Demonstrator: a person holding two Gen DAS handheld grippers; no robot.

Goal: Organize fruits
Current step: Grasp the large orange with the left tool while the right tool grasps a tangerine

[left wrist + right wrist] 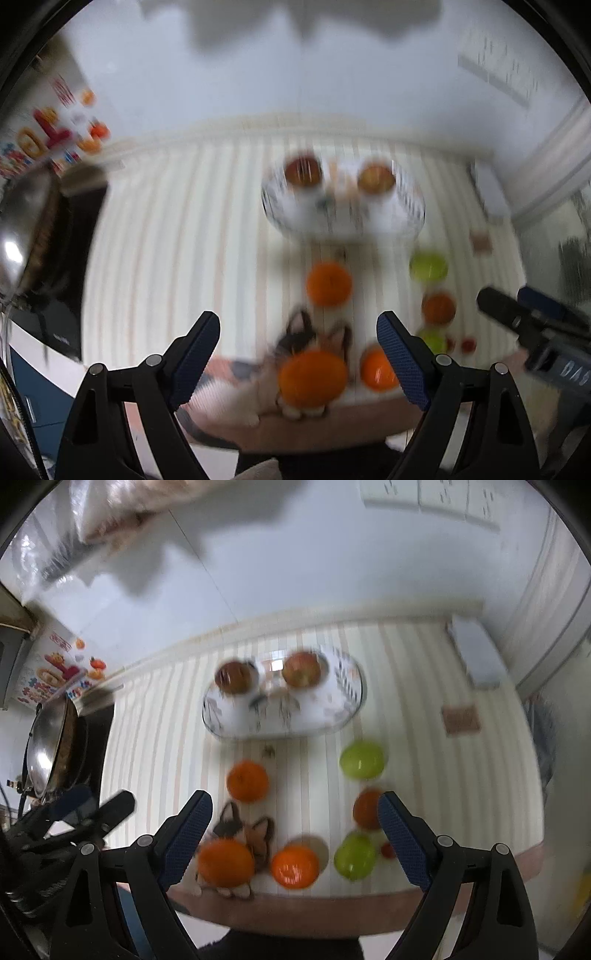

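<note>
A patterned oval tray [236,716] holds two reddish apples [301,670] at the back of the striped table; it also shows in the left wrist view [288,218]. Oranges [247,780] and two green apples [362,759] lie loose in front of it. One orange [226,862] rests on a cat-shaped coaster near the front edge, another [295,866] beside it. My left gripper [299,354] is open above the front edge, over an orange [312,378]. My right gripper [295,838] is open and empty above the front fruits. Both views are blurred.
A steel wok [48,746] sits on a black stove at the left. A grey box [476,657] and a small brown square [461,720] lie at the table's right. A tiny red item [388,850] lies near the front green apple [354,854].
</note>
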